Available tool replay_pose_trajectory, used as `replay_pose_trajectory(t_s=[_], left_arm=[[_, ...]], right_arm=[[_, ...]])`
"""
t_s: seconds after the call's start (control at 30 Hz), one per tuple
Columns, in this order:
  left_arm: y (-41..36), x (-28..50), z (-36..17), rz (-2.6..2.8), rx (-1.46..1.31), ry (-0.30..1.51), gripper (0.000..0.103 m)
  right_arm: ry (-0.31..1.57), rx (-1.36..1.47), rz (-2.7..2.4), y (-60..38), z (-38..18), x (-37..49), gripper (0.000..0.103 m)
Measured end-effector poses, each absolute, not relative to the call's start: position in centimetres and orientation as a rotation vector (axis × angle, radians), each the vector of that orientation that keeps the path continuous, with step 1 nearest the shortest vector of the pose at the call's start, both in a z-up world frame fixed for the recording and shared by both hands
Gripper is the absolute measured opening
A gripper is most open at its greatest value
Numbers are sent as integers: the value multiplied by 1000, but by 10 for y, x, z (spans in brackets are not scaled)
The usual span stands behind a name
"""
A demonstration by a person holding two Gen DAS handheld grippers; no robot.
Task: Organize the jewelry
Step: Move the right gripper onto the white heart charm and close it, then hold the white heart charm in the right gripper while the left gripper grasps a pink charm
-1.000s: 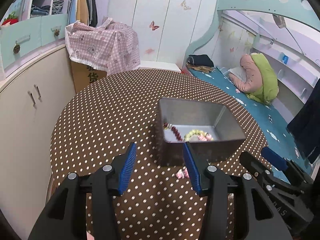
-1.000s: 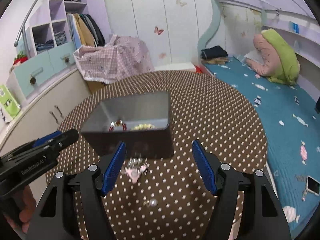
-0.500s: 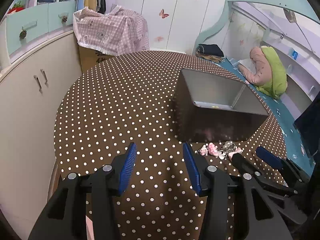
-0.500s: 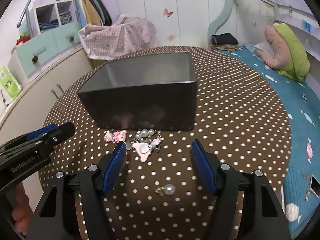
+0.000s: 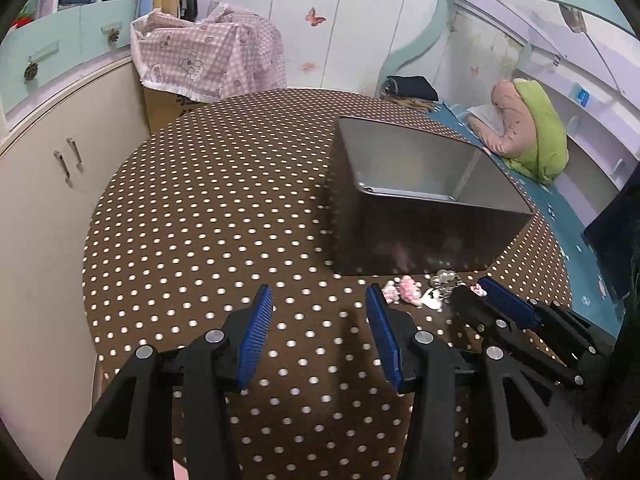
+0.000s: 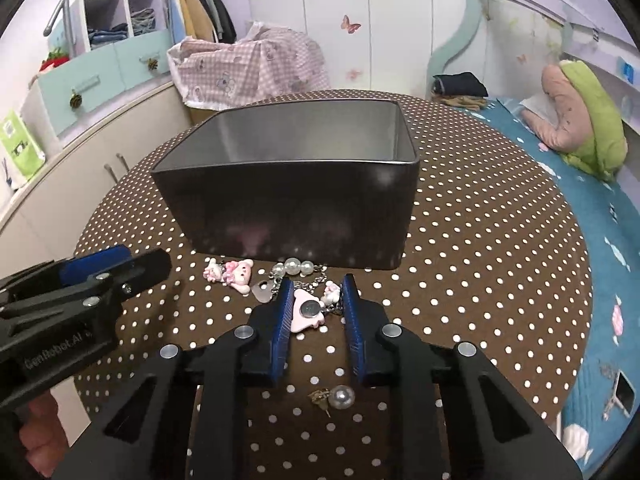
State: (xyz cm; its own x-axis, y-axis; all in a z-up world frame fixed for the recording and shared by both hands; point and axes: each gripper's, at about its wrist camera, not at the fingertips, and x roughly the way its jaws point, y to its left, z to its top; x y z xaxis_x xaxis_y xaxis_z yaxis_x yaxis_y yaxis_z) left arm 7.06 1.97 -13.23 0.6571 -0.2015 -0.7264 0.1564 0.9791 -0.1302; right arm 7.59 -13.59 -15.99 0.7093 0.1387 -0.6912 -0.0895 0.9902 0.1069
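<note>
Tin: smooth rectangular metal, on the dotted tabletop.
Charm bracelet: pink plastic charms, glassy beads (just before the tin).
Right tongs: closing around the bracelet.
Left tongs: half open, empty.

The dark rectangular metal tin blocks passage straight ahead; the brown polka-dotted round worktop lies bare to its left, with pink-and-pearl charm jewelry crowding the tin's near wall.
</note>
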Motion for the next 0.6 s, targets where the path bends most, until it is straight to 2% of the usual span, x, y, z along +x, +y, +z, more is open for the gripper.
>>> replay_pose_trajectory(t_s=[0.47,0.6], left_arm=[[-11,82,-140,-263,-38,876,46],[-17,81,-142,-281,-6,869,41]], right_arm=[[757,133,47,-185,-149,71,25],[775,159,39,-194,-153,74,25]])
